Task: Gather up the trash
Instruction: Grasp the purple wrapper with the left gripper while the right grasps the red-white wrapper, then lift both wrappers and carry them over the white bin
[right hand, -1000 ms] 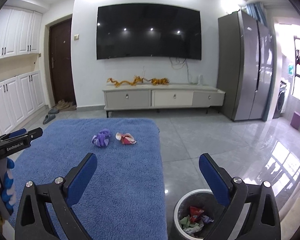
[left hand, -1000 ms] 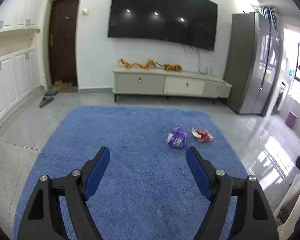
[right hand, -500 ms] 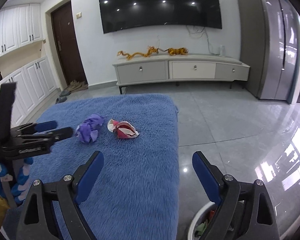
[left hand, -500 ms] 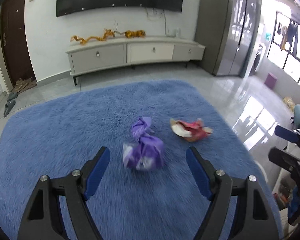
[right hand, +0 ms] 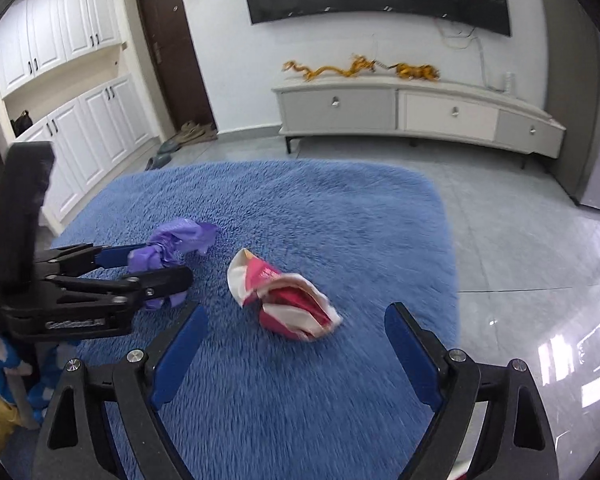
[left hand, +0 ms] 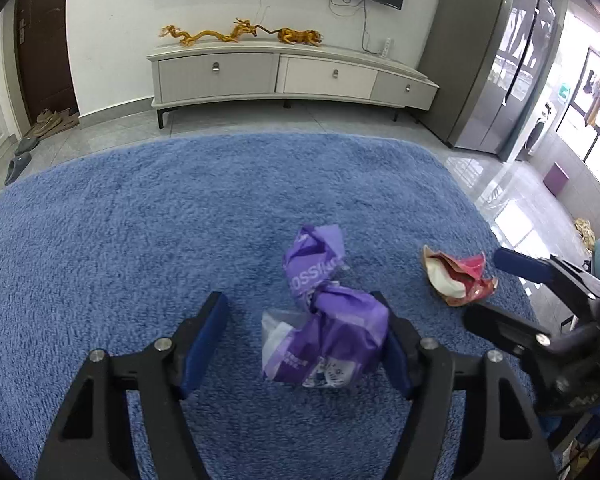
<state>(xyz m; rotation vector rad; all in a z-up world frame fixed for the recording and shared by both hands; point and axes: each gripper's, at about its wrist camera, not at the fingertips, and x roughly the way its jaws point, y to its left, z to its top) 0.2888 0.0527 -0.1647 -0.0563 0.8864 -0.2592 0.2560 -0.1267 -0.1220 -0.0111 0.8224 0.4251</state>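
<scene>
You are over a fluffy blue rug (left hand: 140,240) with bare rug all around. Your left gripper (left hand: 304,336) has its jaws wide apart around the crumpled purple wrapper (left hand: 324,344). Your right gripper (right hand: 296,344), jaws apart, is near the crumpled red-and-white wrapper (right hand: 284,300).

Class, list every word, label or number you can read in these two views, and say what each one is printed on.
"OSSI": part of a longer word, cut off by creases, on the crumpled purple wrapper.
Small print lower on that wrapper: too blurred to read.
Embossed lettering on the left gripper body: too blurred to read.
Red and white wrapper: no legible text.
</scene>
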